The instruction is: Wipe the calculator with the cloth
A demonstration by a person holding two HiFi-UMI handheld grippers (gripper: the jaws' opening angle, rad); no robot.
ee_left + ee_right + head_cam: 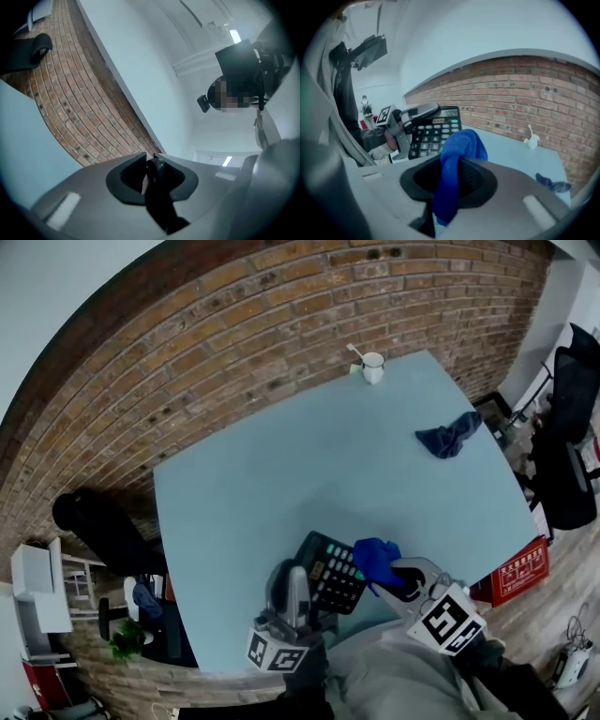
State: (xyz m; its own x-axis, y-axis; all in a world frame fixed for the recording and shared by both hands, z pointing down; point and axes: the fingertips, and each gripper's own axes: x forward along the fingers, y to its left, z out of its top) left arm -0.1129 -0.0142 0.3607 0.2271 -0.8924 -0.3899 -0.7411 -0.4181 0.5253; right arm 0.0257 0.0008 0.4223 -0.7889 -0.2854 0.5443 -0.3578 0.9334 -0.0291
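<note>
Black calculator (328, 573) low in the middle of the head view, keys up, tilted, over the near edge of the light-blue bench (281, 474). Hard to tell whether lifted clear of the bench or touching it. Left edge clamped in the left claw (298, 577), with that corner covered by the grey jaws.

In the left claw view, only a thin dark sliver pinched between nearly closed jaws, too dark and too close to read as a calculator.

In the right claw view, calculator (433, 131) left of centre, rows of keys and display visible, digits too small to read. Lower right part hidden behind the blue cloth (457, 154).

Blue cloth clamped in the right claw (457, 164), bunched above the jaws, a tail hanging below and cut off by the claw body. In the head view, overlapping the calculator's right edge; actual contact not certain.

Farther out, a darker cloth (448, 437) crumpled at the upper right of the bench, well apart. White cup (373, 367) with a stick in it at the far edge, by the brick wall (234, 324). Red crate (520, 573) at the right, partly hidden behind the bench.
</note>
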